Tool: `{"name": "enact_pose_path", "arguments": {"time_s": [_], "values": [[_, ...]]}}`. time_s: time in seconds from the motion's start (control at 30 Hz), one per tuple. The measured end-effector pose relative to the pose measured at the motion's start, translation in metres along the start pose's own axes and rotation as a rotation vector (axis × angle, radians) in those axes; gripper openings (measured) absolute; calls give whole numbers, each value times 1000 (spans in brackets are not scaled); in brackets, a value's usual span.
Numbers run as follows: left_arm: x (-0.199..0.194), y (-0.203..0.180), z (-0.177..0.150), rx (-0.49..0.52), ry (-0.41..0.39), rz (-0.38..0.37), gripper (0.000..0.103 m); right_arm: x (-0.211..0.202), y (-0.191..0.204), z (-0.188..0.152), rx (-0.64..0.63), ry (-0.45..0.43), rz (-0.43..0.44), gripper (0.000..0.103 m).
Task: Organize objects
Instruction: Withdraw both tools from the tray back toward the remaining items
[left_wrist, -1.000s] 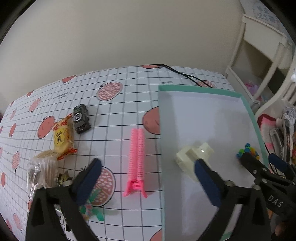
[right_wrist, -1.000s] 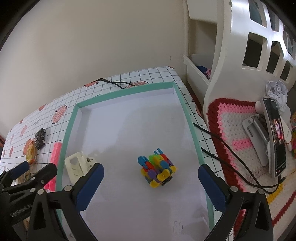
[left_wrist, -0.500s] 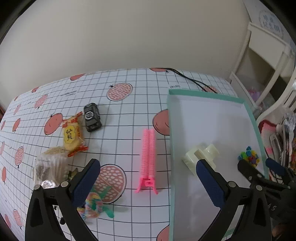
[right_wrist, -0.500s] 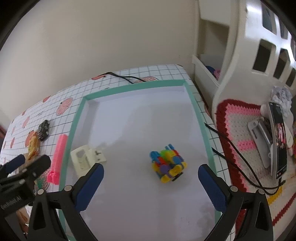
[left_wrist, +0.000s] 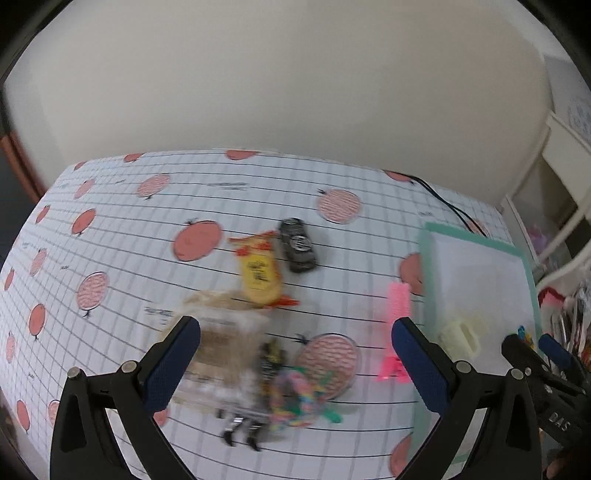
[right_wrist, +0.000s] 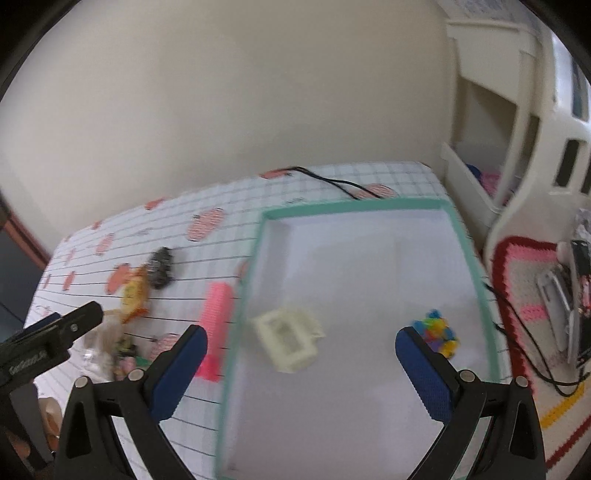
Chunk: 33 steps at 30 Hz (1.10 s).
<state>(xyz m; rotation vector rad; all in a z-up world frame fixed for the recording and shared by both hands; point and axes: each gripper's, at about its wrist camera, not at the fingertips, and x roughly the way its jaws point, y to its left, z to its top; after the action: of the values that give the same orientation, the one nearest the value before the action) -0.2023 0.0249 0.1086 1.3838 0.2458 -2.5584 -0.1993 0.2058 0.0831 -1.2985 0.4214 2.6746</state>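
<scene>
On the grid-printed tablecloth (left_wrist: 147, 229), a ribbed pink hair clip (left_wrist: 397, 306) lies just beside the teal-rimmed white tray (right_wrist: 258, 236). Inside the tray sit a blocky cream plastic clip (right_wrist: 288, 338) and a knobbly multicoloured toy (right_wrist: 439, 332). Left gripper (left_wrist: 295, 350) hangs wide open and empty over crinkly snack packets (left_wrist: 258, 275) and a black toy car (left_wrist: 297, 243). Right gripper (right_wrist: 301, 360) likewise gapes, empty.

Motion blur smears the clear packet (left_wrist: 218, 354) and the colourful bundle (left_wrist: 299, 391) beside it — their contents cannot be read. The tray (right_wrist: 240, 306) runs off the bottom edge — its near rim unseen.
</scene>
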Motion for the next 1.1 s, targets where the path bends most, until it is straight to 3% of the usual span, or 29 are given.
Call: {"name": "enact_pose_path", "arguments": {"time_s": [0.4,0.6,1.1], "values": [[2,75,-3,-124,71,37,103,12,95,-18,-163,59,92,103],[15,99,-10,-152,129,-8,103,23,123,-29,-213,98,104,102],[40,85,-16,-58,193,-110,103,57,142,-49,-225,229,135,79]]}}
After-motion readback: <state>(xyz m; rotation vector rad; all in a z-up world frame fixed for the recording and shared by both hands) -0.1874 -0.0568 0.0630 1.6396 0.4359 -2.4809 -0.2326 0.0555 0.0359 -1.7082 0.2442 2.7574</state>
